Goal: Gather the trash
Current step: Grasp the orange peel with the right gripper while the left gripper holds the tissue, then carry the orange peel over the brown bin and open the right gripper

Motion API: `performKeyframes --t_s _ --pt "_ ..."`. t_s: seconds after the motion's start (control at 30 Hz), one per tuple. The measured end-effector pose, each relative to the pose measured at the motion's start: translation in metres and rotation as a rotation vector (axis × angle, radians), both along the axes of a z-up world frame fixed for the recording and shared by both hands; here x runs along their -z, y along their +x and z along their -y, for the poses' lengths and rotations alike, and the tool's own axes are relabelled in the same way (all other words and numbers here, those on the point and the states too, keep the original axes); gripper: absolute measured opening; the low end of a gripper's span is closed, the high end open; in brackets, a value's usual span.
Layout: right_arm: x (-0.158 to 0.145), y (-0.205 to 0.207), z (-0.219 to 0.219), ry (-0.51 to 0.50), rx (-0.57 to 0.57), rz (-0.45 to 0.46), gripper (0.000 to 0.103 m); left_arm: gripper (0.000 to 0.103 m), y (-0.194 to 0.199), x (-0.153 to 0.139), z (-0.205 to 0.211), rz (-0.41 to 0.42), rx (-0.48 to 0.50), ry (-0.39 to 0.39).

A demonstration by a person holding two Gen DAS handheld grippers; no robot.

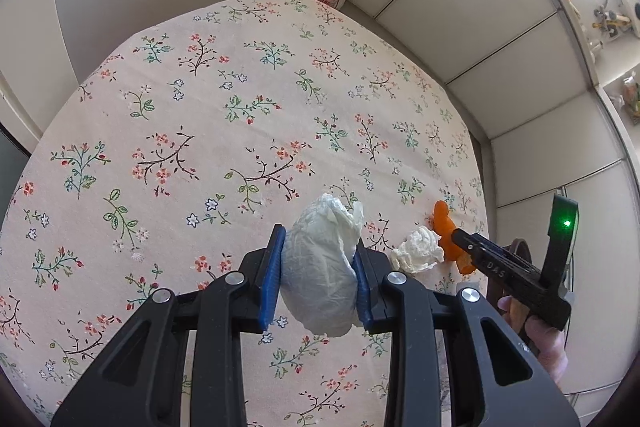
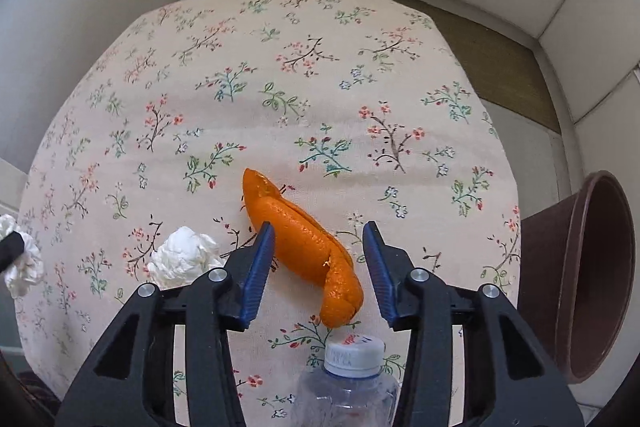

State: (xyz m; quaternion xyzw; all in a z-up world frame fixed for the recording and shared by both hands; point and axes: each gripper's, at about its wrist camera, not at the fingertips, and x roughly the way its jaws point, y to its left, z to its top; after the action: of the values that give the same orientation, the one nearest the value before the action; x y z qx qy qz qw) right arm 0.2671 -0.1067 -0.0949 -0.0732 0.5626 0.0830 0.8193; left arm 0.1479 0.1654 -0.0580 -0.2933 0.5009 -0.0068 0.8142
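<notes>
**poster1:** Looking at the right gripper [image 2: 318,269], its jaws stand apart around the orange peel [image 2: 300,239], which lies flat on the floral-clothed desk [image 2: 280,87]. The left pad looks like it's touching the peel's edge, the right pad is well clear. So nothing is gripped there yet. The peel is long and curved, so a pinch across one end could let it swing or slip out.

**poster2:** Yeah, and the left gripper [image 1: 318,279] is already clamped on a crumpled white tissue [image 1: 324,267], held above the cloth. That wad bulges out past the pads, so it could work loose.

**poster1:** Another tissue ball [image 2: 182,261] sits just beside the peel, easy to knock. Plus a bottle [image 2: 348,383] stands right under the right gripper.

**poster2:** And the brown bin [image 2: 592,311] is off the desk's right edge, so a loose drop might miss it.
</notes>
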Motion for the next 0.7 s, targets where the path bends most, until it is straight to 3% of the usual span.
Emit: performKeyframes --t_s 0.2,0.3,0.47,0.7 --pt "0.018 0.007 -0.011 -0.032 -0.034 -0.038 0.042 0.031 0.004 0.005 0.003 -0.014 0.009 -0.006" --pt "0.019 0.008 -0.016 -0.018 -0.049 -0.049 0.023 0.031 0.005 0.007 0.003 -0.017 0.008 -0.005" --pt "0.016 0.007 -0.016 0.033 -0.033 -0.065 0.014 0.031 0.006 0.008 0.004 -0.020 0.010 0.000" --pt "-0.024 0.002 0.001 0.114 0.026 0.032 0.013 0.031 0.005 0.004 0.007 -0.007 0.019 0.005"
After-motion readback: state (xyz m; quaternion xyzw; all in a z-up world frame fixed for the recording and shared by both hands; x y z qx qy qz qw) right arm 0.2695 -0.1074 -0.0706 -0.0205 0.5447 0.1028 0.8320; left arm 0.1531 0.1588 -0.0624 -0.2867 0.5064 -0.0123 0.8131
